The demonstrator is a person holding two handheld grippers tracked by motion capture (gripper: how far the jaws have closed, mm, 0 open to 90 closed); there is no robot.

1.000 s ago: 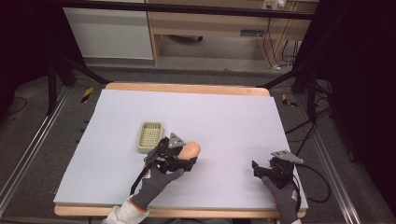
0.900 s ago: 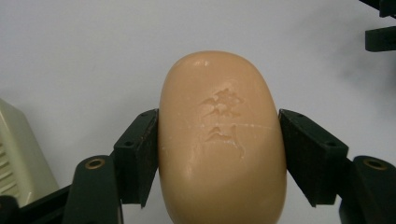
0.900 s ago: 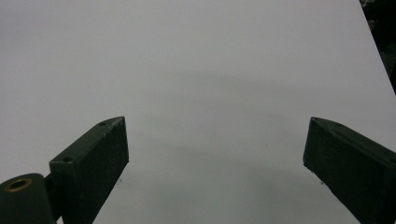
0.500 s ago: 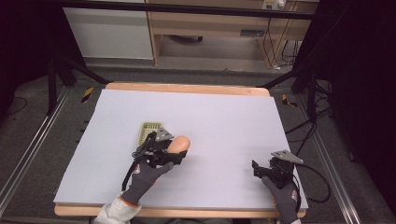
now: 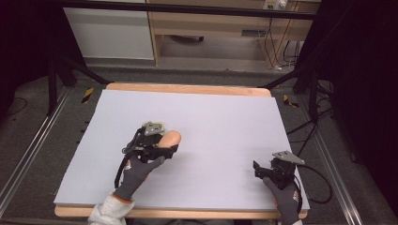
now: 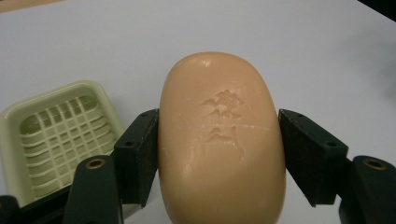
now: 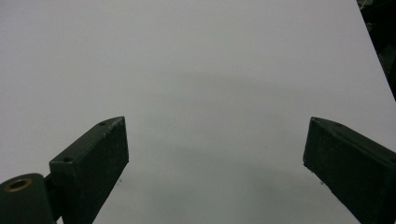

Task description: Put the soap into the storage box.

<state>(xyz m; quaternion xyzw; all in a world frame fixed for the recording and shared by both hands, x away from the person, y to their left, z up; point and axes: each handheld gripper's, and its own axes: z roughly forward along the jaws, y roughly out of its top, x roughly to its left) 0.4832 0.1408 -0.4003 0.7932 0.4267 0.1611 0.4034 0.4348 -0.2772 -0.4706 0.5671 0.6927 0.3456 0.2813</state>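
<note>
At the table's near right edge, the right gripper [image 5: 259, 169] sits low over the white table [image 5: 220, 122], its jaws spread wide with nothing between them. Farther in on the left, the left gripper [image 5: 170, 149] clamps a peach bar of soap [image 6: 219, 140] by its long sides, both pads pressed against it, the stamped face up. Just beyond and beside it lies a pale green soap dish [image 6: 56, 135]; whether the soap hangs above the dish's edge is hard to judge.
</note>
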